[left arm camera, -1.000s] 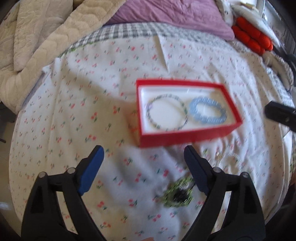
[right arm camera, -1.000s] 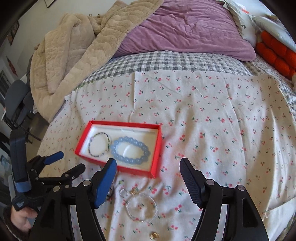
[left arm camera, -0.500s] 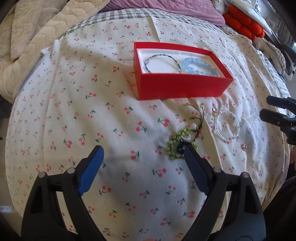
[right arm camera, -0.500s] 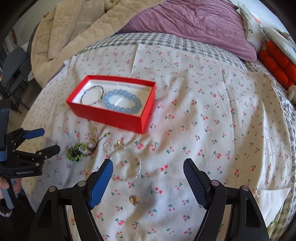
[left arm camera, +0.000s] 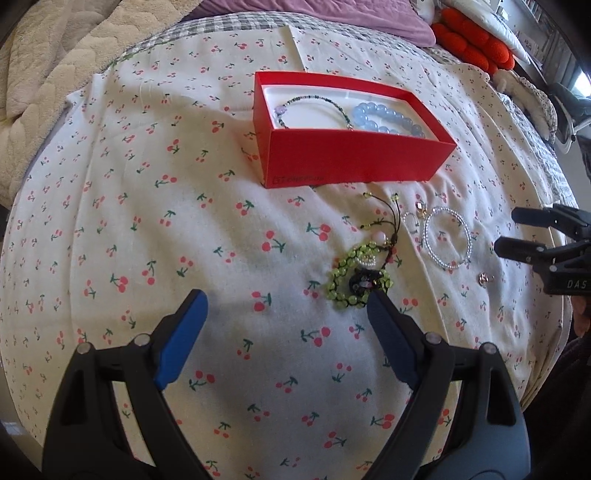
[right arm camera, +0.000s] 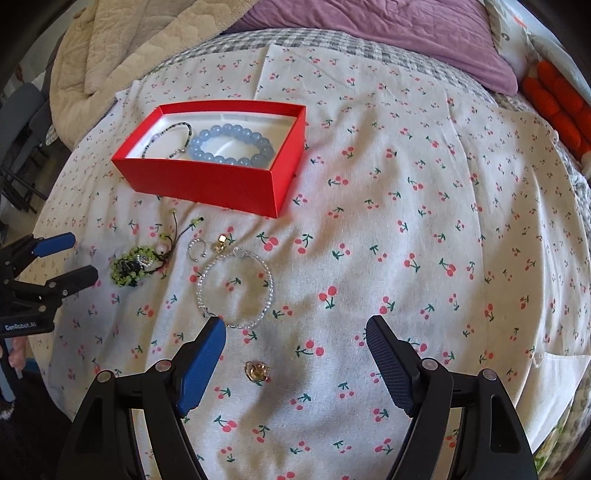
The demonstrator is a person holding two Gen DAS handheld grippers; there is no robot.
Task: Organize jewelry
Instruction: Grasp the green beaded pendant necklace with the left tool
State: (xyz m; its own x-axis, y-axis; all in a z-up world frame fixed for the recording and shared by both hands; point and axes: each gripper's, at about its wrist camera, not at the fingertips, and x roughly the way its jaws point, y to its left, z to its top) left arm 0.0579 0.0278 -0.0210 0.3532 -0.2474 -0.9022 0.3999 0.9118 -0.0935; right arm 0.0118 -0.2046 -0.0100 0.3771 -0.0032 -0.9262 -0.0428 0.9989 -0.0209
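Note:
A red box sits on the cherry-print sheet and holds a blue bead bracelet and a thin dark bracelet. In front of it lie a green bead bracelet, a clear bead bracelet, a small silver ring, a gold charm and a gold ring. My left gripper is open and empty, its right finger beside the green bracelet. My right gripper is open and empty above the gold ring.
A beige blanket and a purple duvet lie at the far end of the bed. Orange cushions sit at the right. The bed edge drops off at the left, where a dark chair stands.
Both grippers have pulled back and lowered toward the loose jewelry in front of the box. The jewelry has not moved and both grippers stay open.

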